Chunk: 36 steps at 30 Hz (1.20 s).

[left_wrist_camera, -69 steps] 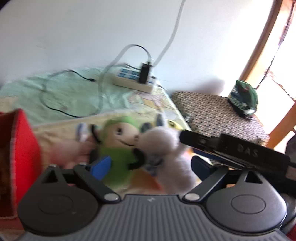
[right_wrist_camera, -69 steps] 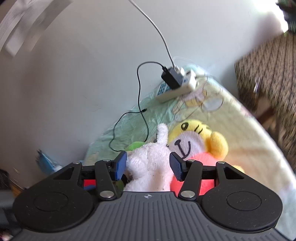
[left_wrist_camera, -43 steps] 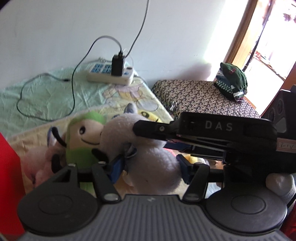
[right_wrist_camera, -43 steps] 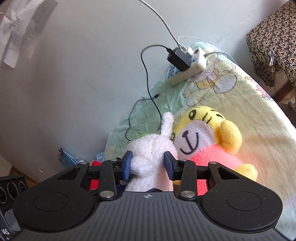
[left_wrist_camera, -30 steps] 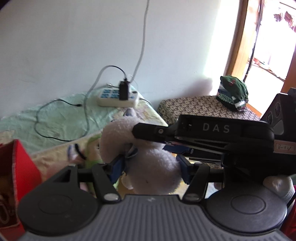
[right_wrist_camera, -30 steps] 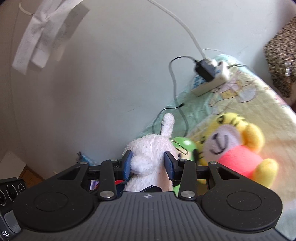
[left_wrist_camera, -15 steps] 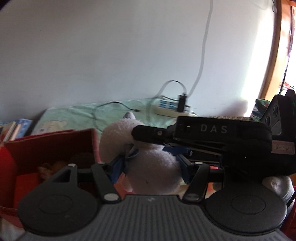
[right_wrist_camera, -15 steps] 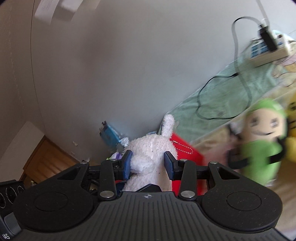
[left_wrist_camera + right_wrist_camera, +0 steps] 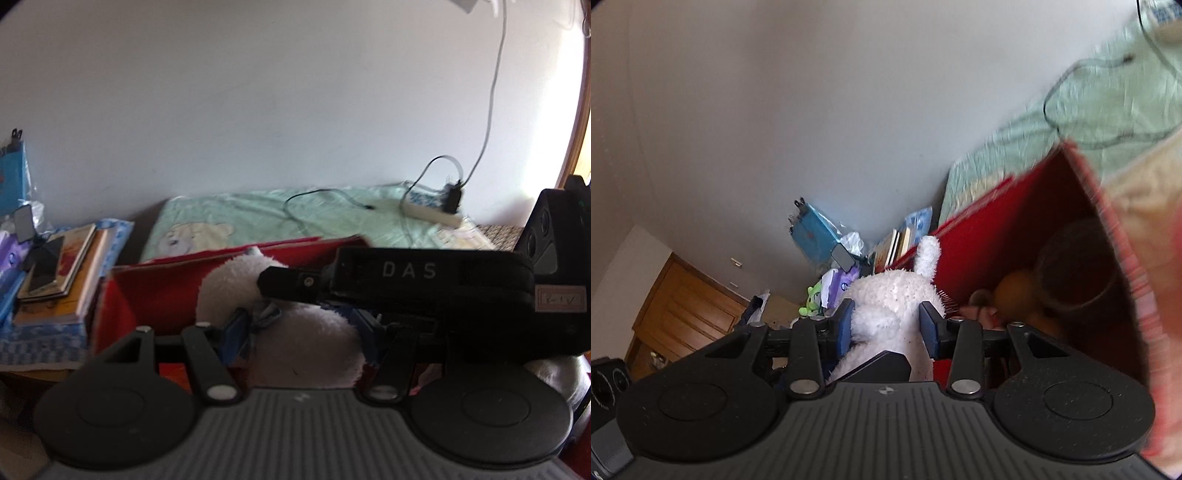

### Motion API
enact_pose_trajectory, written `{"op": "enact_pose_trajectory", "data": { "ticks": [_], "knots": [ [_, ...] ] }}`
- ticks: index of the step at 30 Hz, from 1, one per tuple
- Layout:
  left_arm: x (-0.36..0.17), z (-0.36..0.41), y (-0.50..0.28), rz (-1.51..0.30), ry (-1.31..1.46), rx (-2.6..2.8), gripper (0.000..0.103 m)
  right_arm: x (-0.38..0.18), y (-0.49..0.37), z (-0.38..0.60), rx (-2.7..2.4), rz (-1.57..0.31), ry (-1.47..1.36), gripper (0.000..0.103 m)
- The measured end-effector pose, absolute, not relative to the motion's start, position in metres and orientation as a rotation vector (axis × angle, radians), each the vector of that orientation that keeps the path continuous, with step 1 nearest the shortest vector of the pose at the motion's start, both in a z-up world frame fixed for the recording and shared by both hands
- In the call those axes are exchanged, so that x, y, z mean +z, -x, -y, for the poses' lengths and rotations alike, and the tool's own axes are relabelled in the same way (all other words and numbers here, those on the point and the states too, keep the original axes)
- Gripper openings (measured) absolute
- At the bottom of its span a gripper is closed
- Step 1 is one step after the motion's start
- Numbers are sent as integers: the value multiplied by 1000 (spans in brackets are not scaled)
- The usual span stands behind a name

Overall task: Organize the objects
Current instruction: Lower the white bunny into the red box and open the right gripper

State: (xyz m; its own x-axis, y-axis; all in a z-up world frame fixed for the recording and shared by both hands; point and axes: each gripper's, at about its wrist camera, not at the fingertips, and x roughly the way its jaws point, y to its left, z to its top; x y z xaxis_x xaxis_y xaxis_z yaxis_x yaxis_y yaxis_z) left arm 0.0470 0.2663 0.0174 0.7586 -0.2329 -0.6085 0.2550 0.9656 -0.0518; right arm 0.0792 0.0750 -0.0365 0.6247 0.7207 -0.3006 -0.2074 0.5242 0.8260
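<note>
A white plush toy [image 9: 303,347] hangs over the open red box [image 9: 155,291], held from two sides. My left gripper [image 9: 301,332] is shut on its body, one blue pad on each flank. My right gripper [image 9: 280,284], a black bar marked DAS, reaches in from the right and clamps the toy near its head. In the right wrist view the right gripper [image 9: 886,325] is shut on the white plush toy [image 9: 890,299], whose ear sticks up. The red box [image 9: 1015,229] lies to the right there, with a brown plush [image 9: 1019,291] inside it.
A stack of books [image 9: 62,266] with a phone [image 9: 24,227] stands left of the box. The green bedsheet [image 9: 258,218] behind carries a black cable and a power strip [image 9: 432,212]. A wooden cabinet [image 9: 683,306] and a small green toy [image 9: 812,299] are at the far left.
Both grippers closed on the white plush and carried it left, away from the green and yellow toys on the bed, to the red box. Those toys have left the view.
</note>
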Motion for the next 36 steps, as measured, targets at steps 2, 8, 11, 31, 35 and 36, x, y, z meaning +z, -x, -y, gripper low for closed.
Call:
{"op": "enact_pose_trajectory", "data": {
  "ticks": [2, 8, 11, 31, 35, 36],
  "knots": [
    [12, -280, -54, -667, -59, -260, 62, -40, -81, -90, 599, -722, -864, 41],
    [-6, -310, -79, -712, -114, -253, 62, -53, -99, -131, 532, -809, -881, 42],
    [-11, -320, -84, -726, -136, -245, 62, -61, -110, -142, 504, -875, -879, 41],
    [-28, -332, -69, -781, -55, -347, 66, -59, -120, -141, 426, -994, -716, 31],
    [-27, -338, -67, -782, -42, -321, 70, -68, -128, -145, 510, -1063, -793, 30],
    [-26, -339, -66, -783, -36, -323, 71, -68, -127, -146, 504, -1056, -791, 31]
  ]
}}
